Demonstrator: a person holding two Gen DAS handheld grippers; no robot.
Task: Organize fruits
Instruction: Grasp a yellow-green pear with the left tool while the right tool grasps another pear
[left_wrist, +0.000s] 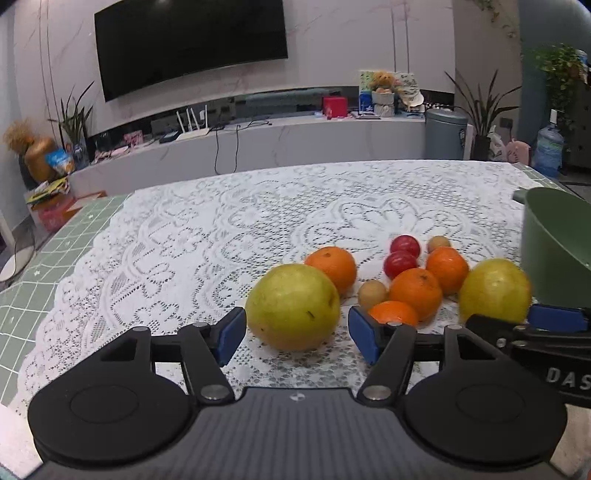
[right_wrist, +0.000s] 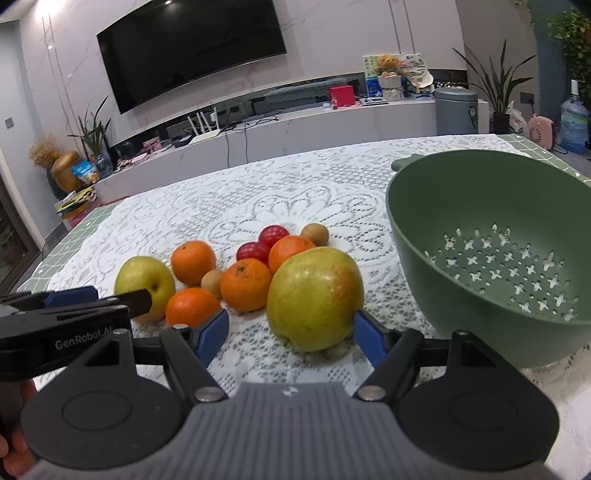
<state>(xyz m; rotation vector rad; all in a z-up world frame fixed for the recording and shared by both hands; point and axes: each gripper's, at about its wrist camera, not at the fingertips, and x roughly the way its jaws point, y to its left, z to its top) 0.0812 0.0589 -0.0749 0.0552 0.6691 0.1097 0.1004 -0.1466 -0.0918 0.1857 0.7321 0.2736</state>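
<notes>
Grasp step: each gripper (left_wrist: 297, 338) (right_wrist: 290, 338) brackets a pear (left_wrist: 292, 306) (right_wrist: 314, 298) (jaws wide, not yet pinching); next, close, then lift toward the colander (right_wrist: 498, 206).

A lace-covered table (right_wrist: 258, 192) carries loose fruits (right_wrist: 245, 284) beside a green colander (right_wrist: 461, 206)

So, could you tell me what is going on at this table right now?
A person holds a gripper in each hand, sorting fruit on a lace tablecloth. The left gripper is open around one large green apple; the right gripper brackets the other apple, its right pad touching it and a gap at its left. Oranges, small red fruits and small brown fruits lie between. The green colander is empty.
</notes>
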